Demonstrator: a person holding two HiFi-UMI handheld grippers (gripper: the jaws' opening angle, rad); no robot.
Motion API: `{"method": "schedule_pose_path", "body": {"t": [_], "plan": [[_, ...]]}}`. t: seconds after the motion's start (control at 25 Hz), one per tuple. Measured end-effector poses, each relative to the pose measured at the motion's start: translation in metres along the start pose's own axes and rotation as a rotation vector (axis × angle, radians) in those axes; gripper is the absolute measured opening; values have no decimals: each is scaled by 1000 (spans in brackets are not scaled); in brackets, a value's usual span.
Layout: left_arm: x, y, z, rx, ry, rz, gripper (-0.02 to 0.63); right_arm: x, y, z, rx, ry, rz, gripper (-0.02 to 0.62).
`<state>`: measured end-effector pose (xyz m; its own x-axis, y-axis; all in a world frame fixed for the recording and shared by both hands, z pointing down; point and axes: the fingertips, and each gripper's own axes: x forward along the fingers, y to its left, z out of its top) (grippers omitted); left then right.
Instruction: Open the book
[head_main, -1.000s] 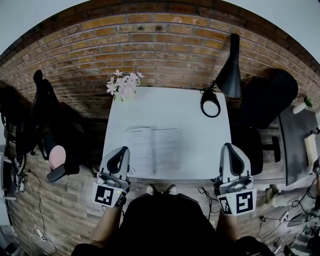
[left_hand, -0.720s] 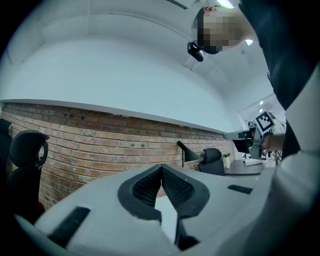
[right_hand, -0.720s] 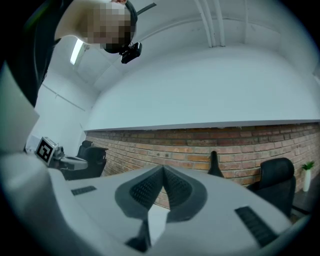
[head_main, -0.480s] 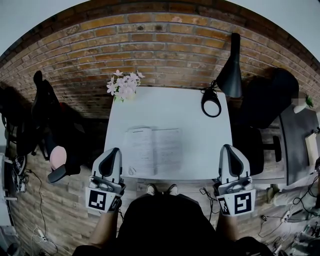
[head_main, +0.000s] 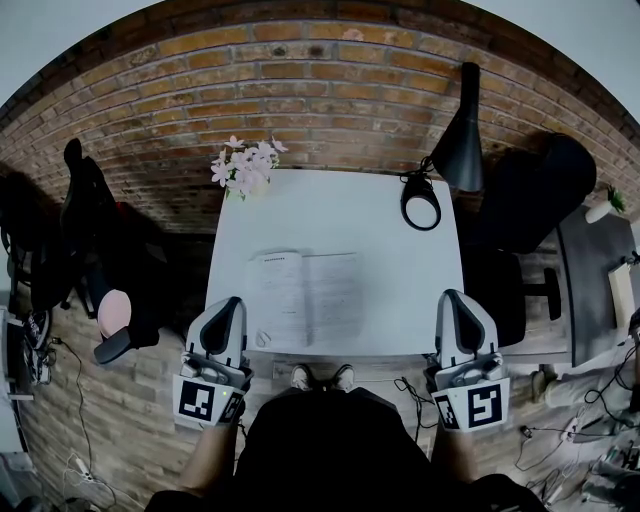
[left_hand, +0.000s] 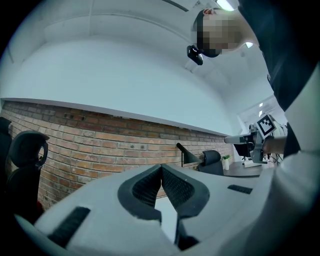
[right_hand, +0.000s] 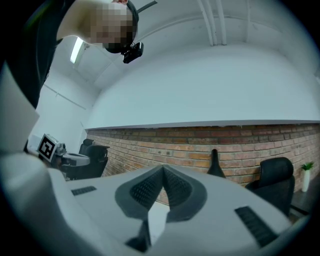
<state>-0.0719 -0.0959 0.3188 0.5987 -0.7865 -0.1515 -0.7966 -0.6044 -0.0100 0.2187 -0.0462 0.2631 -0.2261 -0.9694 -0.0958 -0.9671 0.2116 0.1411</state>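
Observation:
The book (head_main: 307, 299) lies open and flat on the white table (head_main: 340, 215), its two pages facing up near the front edge. My left gripper (head_main: 229, 305) hovers at the table's front left corner, just left of the book and clear of it. Its jaws (left_hand: 161, 166) meet at the tips with nothing between them. My right gripper (head_main: 449, 298) hangs at the front right corner, well apart from the book. Those jaws (right_hand: 163, 170) are shut too and hold nothing.
A pink flower bunch (head_main: 243, 165) stands at the table's back left corner. A black desk lamp (head_main: 440, 160) leans over the back right. Black chairs (head_main: 530, 195) stand to the right and left, with a brick wall (head_main: 320, 70) behind.
My left gripper has drawn back and leftward off the book's left page to the table's front left corner. The right gripper has stayed put. The book remains open.

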Motion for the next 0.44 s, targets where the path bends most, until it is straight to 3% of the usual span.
{"method": "schedule_pose_path", "body": {"t": [0.44], "plan": [[-5,0,0,-7,4,2,25,-2,5,0,-9,5,5,14]]}}
